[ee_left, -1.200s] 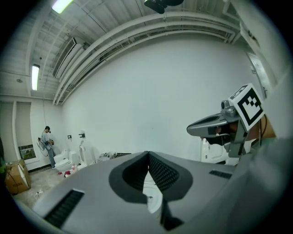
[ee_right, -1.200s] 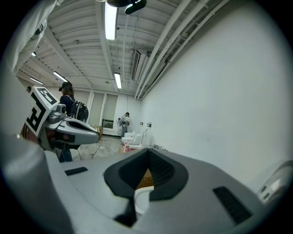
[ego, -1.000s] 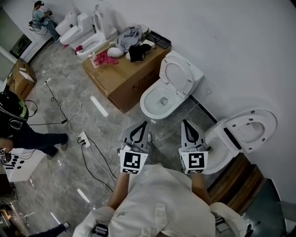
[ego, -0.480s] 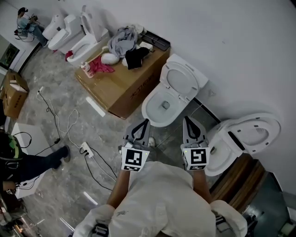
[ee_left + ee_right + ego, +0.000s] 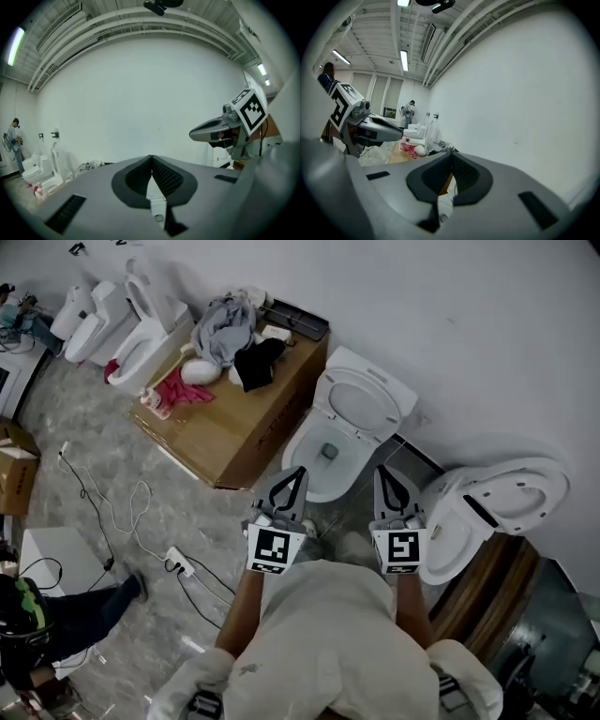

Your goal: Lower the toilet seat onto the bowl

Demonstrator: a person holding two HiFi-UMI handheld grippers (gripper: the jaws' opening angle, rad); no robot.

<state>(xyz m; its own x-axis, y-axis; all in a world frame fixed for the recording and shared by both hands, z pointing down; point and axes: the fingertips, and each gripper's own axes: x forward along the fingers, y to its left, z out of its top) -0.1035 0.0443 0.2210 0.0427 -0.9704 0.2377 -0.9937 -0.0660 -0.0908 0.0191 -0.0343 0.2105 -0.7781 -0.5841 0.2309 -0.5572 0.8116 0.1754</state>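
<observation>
A grey marbled floor [image 5: 122,465] and a white wall are recorded. The toilet seat [image 5: 334,407] is found raised, leaned back toward the wall above the bowl [image 5: 309,442]. The left gripper [image 5: 298,472] and right gripper [image 5: 382,471] are pressed together, with nothing held. Against one second earlier, the bowl is now met by both tips in the head view, and the cardboard box [image 5: 225,423] is shifted leftward.

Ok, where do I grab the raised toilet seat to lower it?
Probably best to take the seat at its top rim, opposite the hinge, coming from the front over the bowl. It stands raised against the lid, so only that side is open. Open the right gripper first; it's shut.
</observation>
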